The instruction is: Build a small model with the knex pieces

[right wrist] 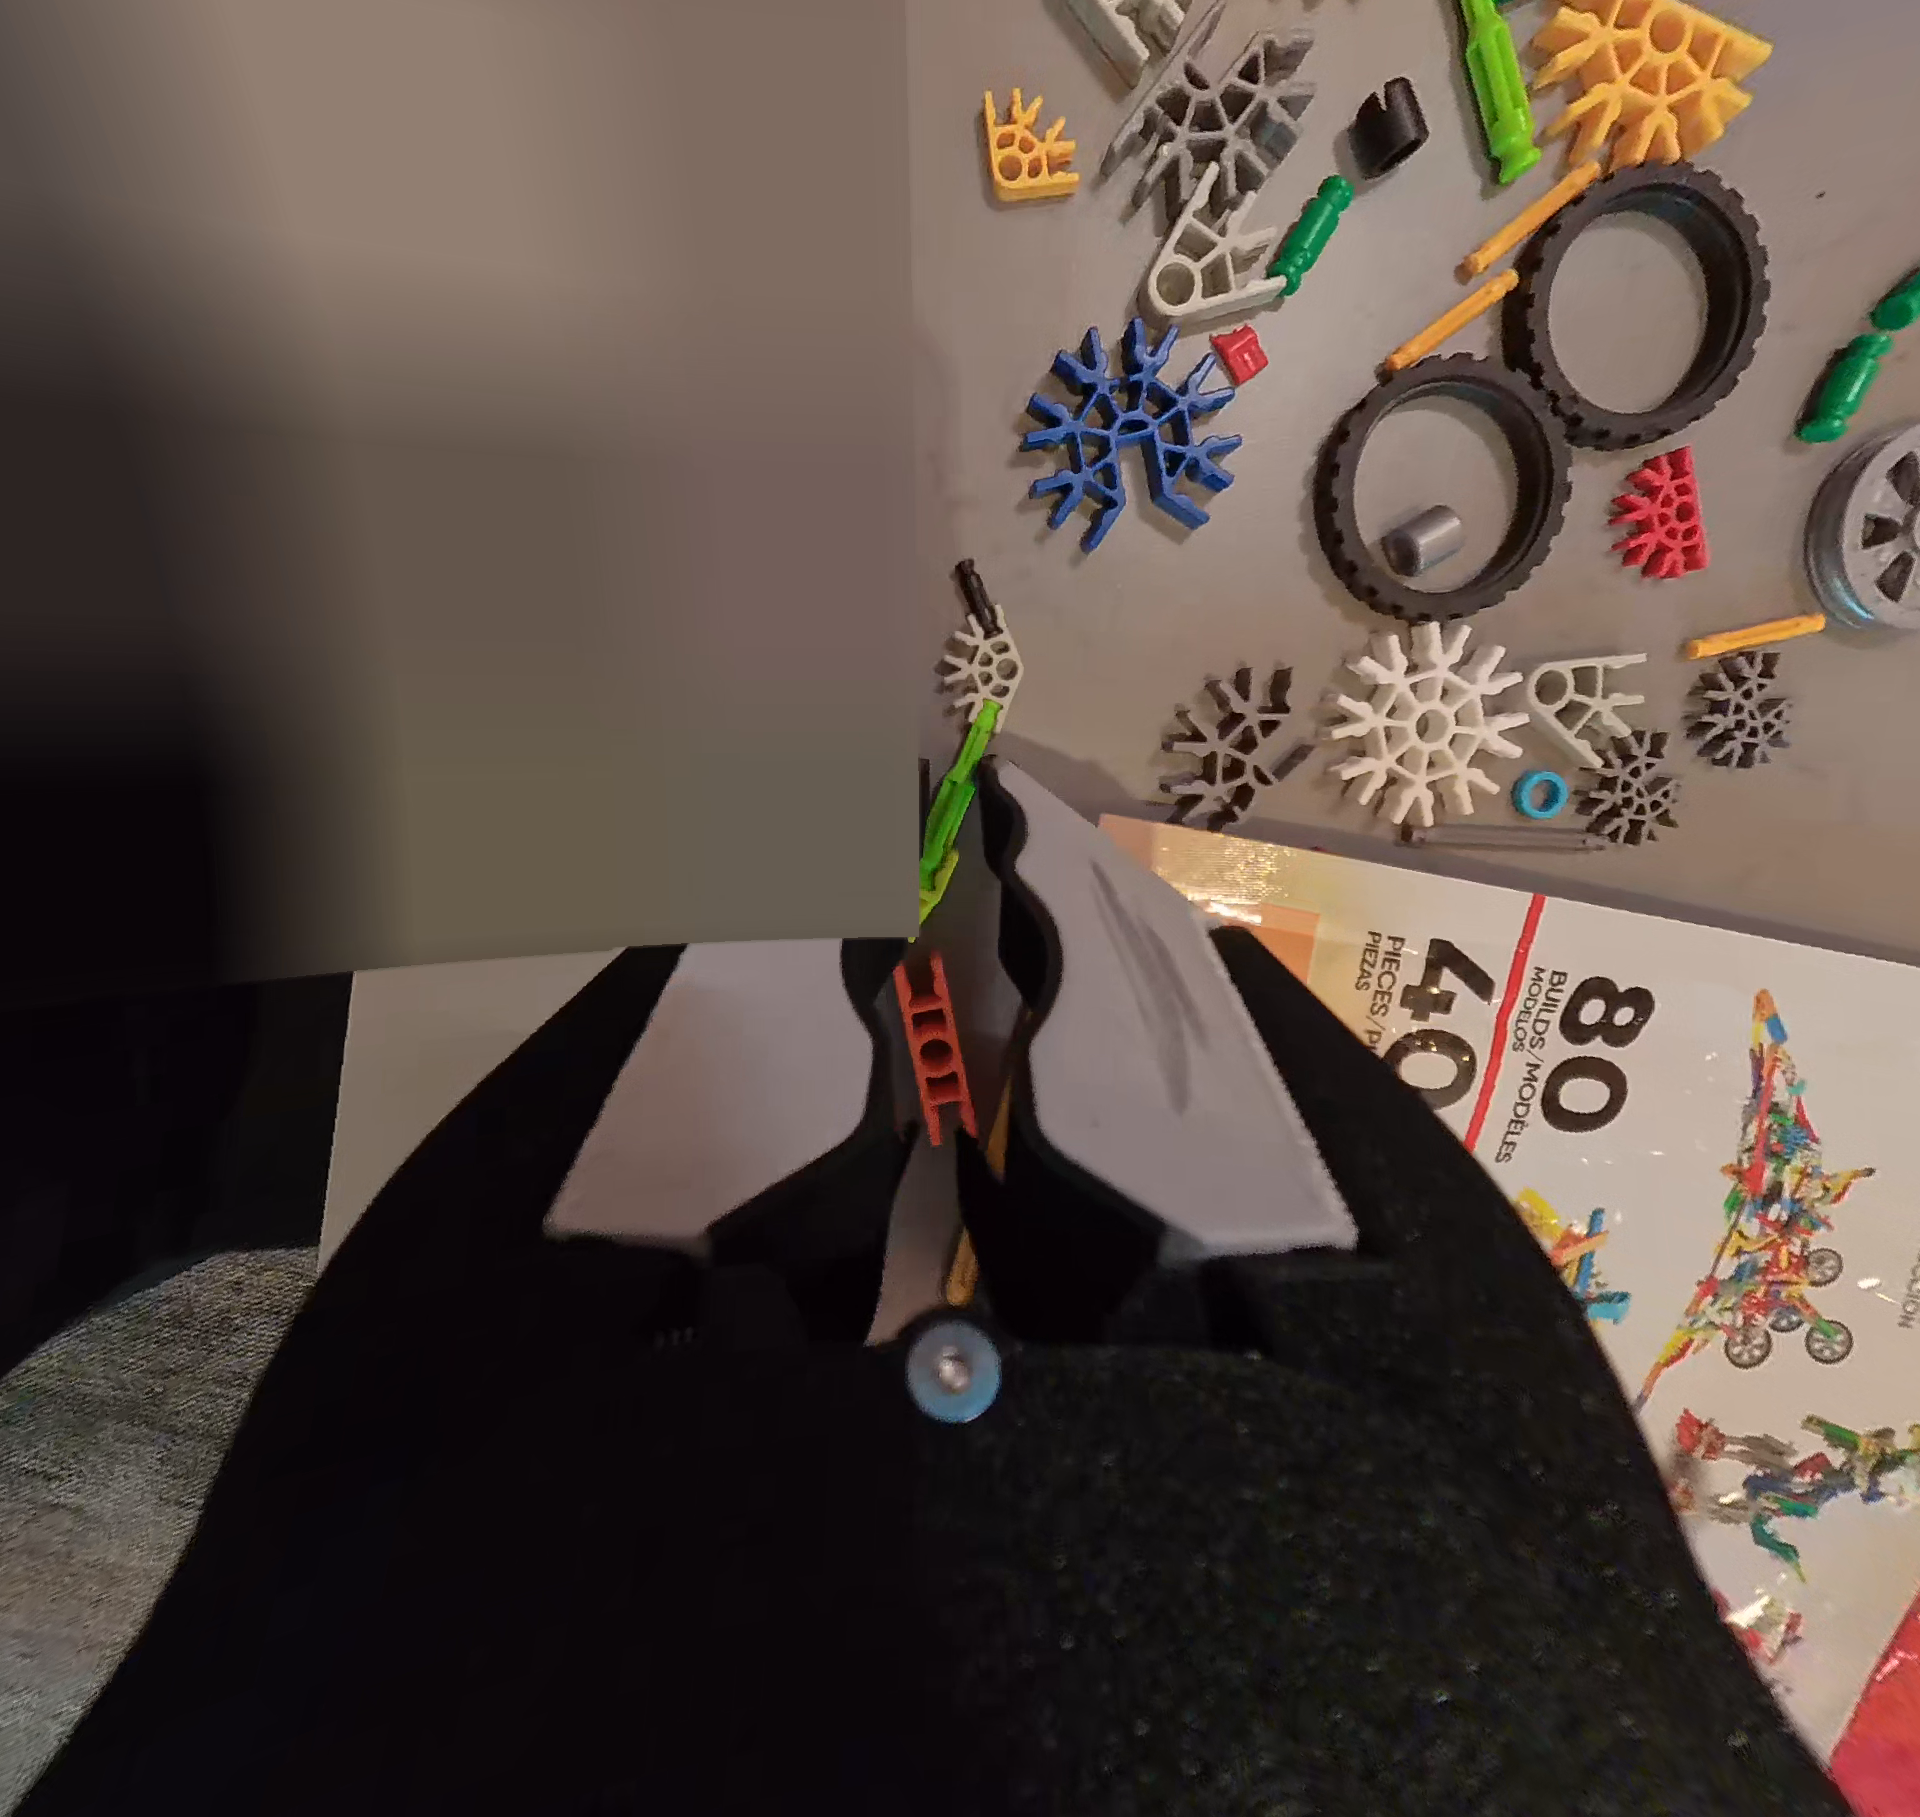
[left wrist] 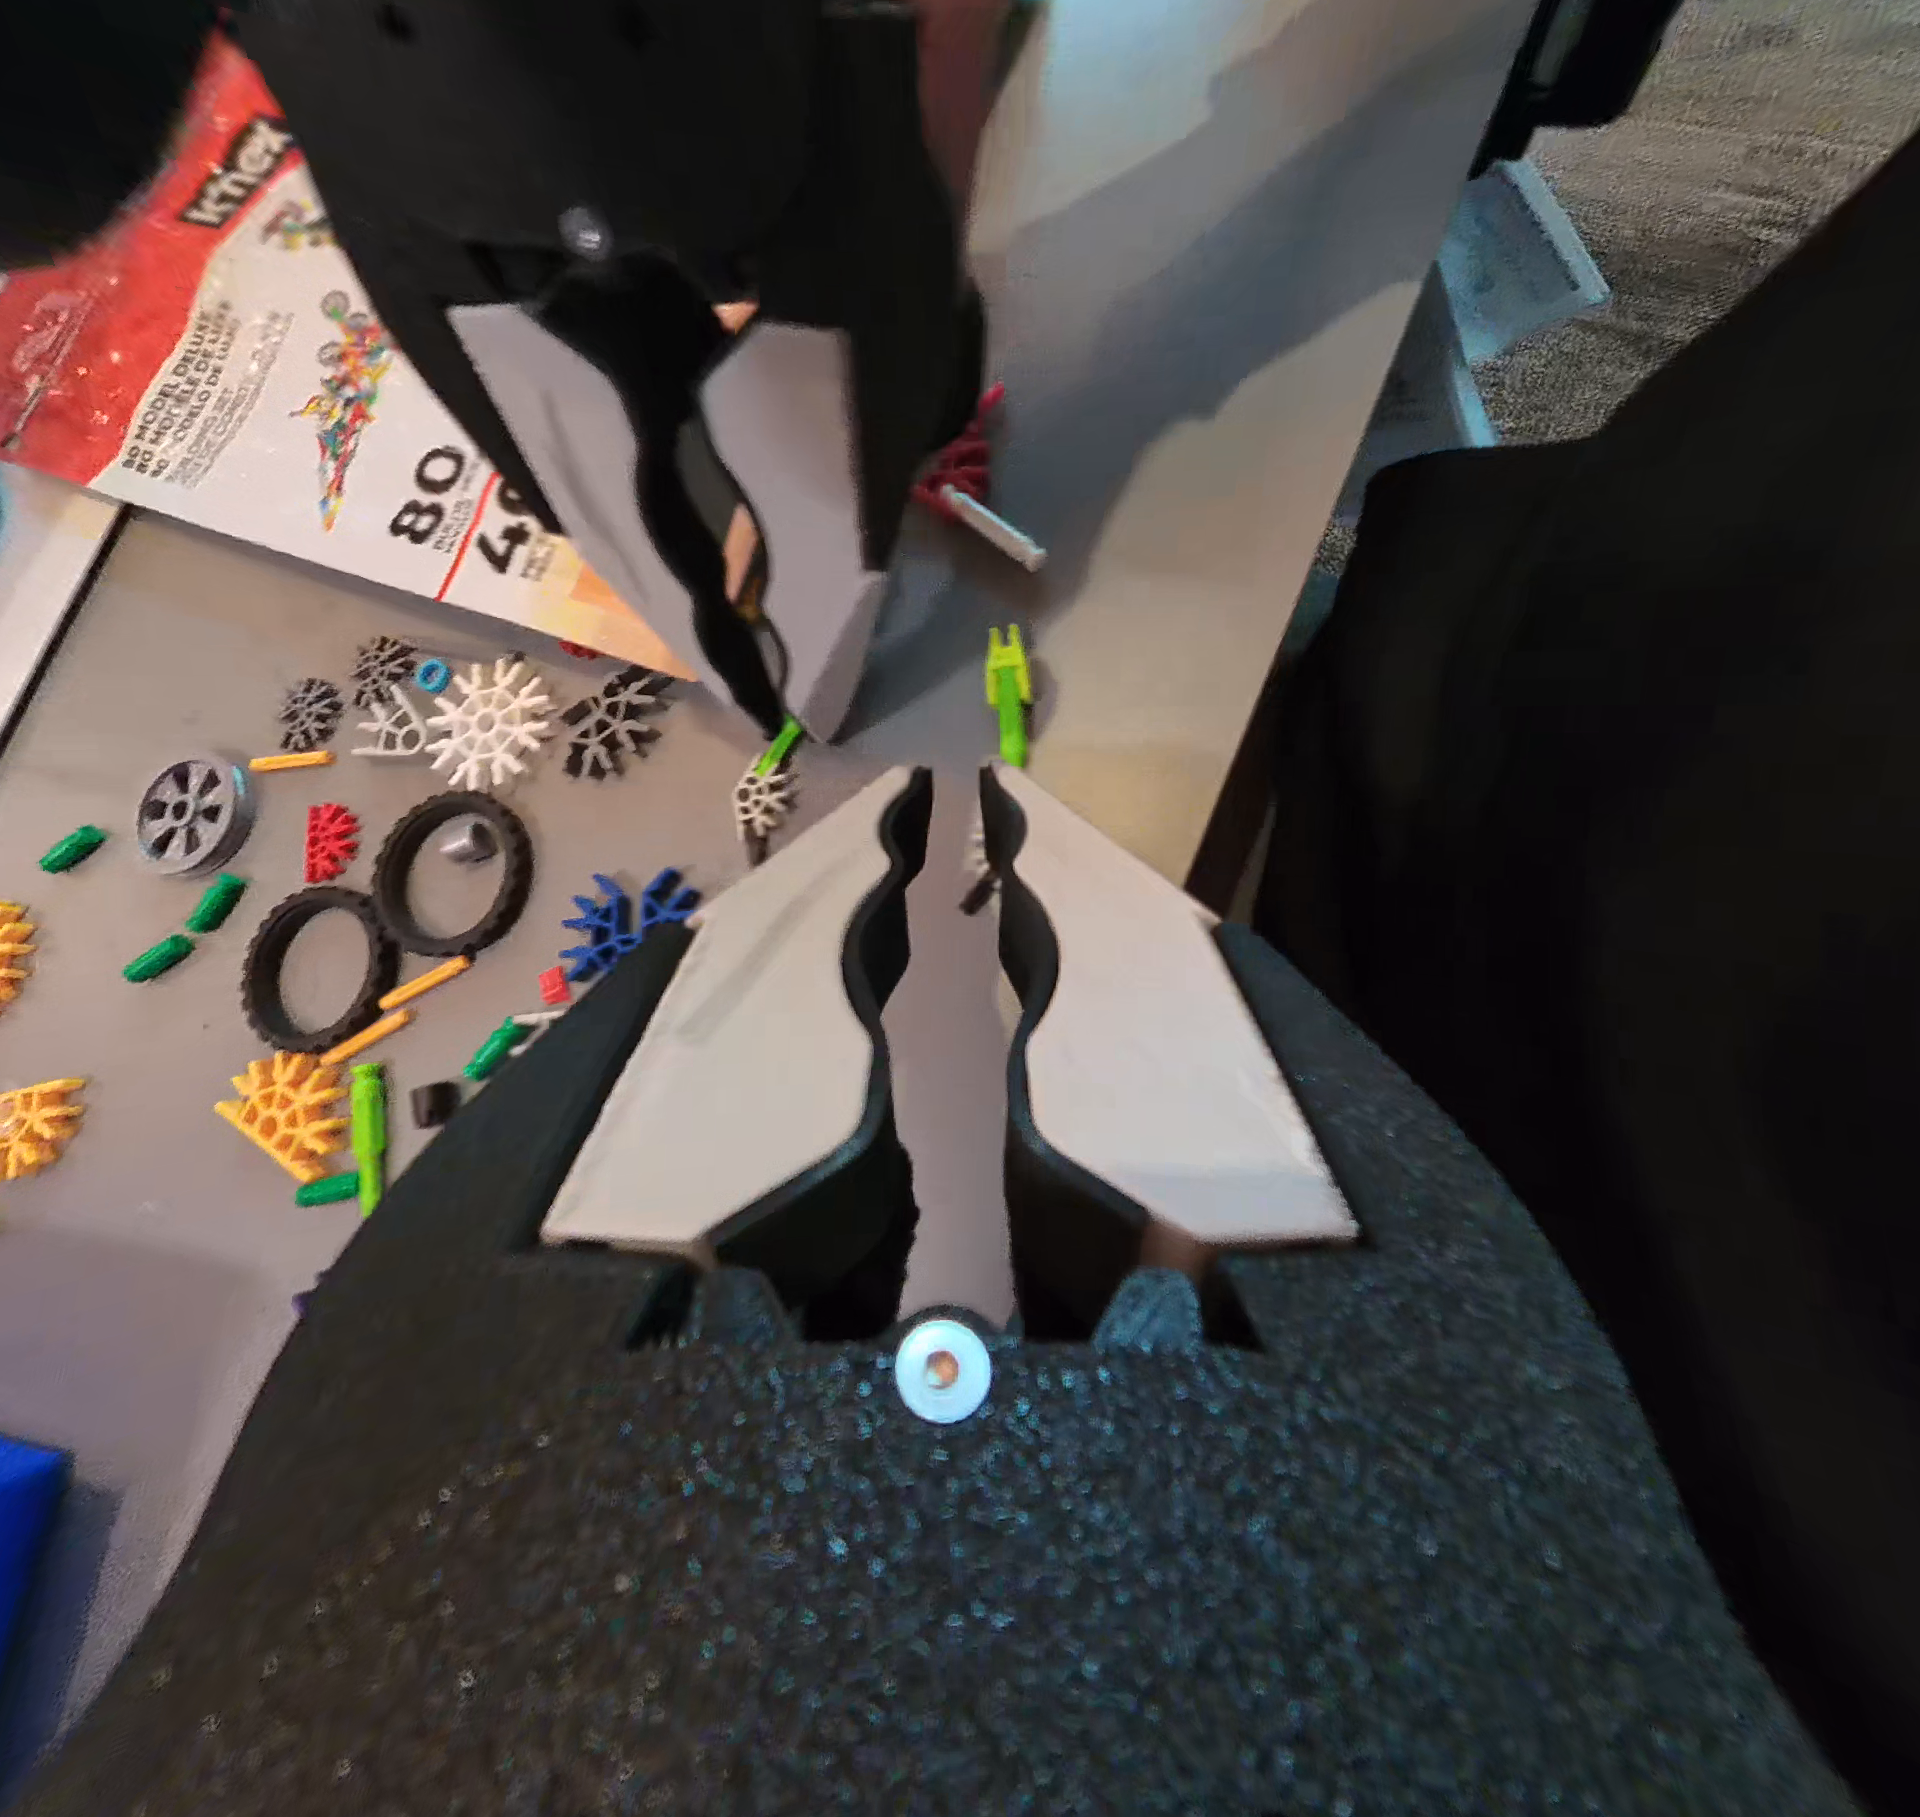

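Note:
My right gripper (right wrist: 961, 780) is shut on a lime green rod (right wrist: 951, 811). An orange-red connector (right wrist: 935, 1050) and a yellow rod (right wrist: 961, 1268) sit farther back between its fingers. A small white connector (right wrist: 982, 661) with a short black rod is on the green rod's far end. In the left wrist view the right gripper (left wrist: 805, 718) points down, its held white connector (left wrist: 766, 799) just left of my left gripper (left wrist: 956, 780). The left jaws stand almost together. A small white and black bit (left wrist: 977, 863) shows in the gap; whether it is pinched is unclear.
Loose pieces lie on the grey table (left wrist: 156, 1300): two black tyres (right wrist: 1642, 302), a blue connector (right wrist: 1132, 427), a white snowflake connector (right wrist: 1429, 723), a lime rod (left wrist: 1008, 692), and a dark red connector with a white rod (left wrist: 961, 463). A printed bag (right wrist: 1558, 1144) lies beside them. The table edge (left wrist: 1278, 676) is at right. Tip to tip, the grippers are about 7 cm apart.

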